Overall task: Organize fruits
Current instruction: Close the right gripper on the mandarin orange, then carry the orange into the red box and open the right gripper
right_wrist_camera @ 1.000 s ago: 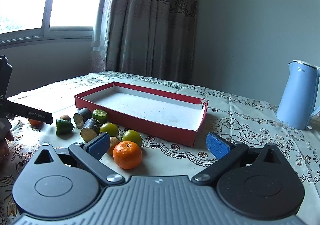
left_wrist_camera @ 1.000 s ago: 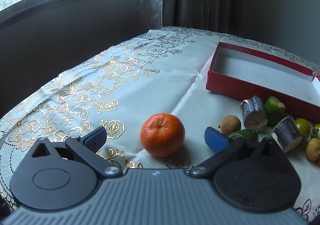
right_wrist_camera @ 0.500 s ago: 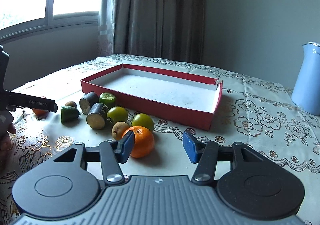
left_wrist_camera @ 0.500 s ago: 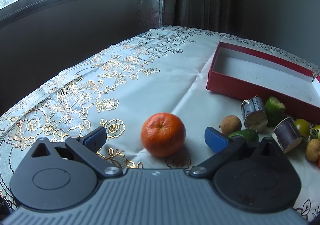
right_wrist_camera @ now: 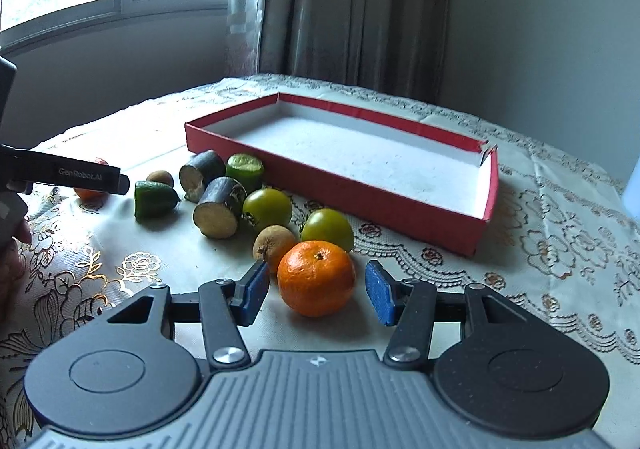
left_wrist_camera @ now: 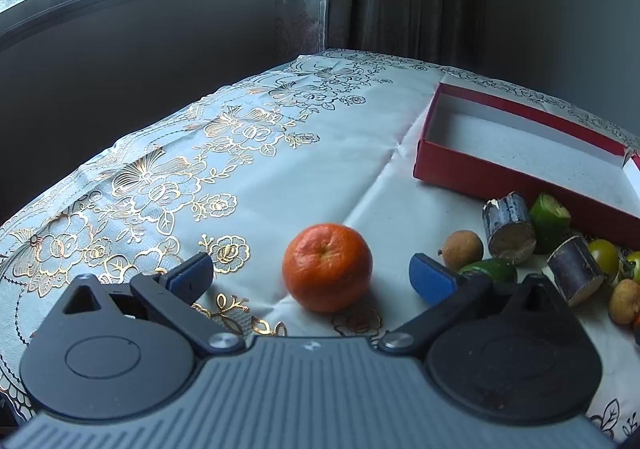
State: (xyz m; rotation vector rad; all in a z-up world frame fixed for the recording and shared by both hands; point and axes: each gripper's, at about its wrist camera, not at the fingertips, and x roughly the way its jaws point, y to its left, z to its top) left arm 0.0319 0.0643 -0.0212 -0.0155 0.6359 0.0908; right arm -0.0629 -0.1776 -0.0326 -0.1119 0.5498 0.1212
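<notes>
Two oranges lie on the flowered tablecloth. One orange (left_wrist_camera: 327, 267) sits alone between the wide-spread fingers of my left gripper (left_wrist_camera: 312, 280), which is open and not touching it. The other orange (right_wrist_camera: 316, 278) lies at the near end of a fruit cluster, between the blue pads of my right gripper (right_wrist_camera: 317, 289). Those jaws stand narrow, with a small gap on each side of the fruit, so nothing is held. The red box (right_wrist_camera: 360, 193) with a white floor stands empty behind the cluster, and its red wall (left_wrist_camera: 480, 177) also shows in the left wrist view.
The cluster holds two dark cane pieces (right_wrist_camera: 218, 209), green cut pieces (right_wrist_camera: 154, 199), two green tomatoes (right_wrist_camera: 267, 207) and brown longans (right_wrist_camera: 274, 243). A person's hand shows at the left edge with the left gripper's finger (right_wrist_camera: 64, 173). A window and curtain stand behind the table.
The right gripper's jaws narrowed from wide open, and it moved forward and down until the orange lay between its pads. The left gripper and its orange stayed put.
</notes>
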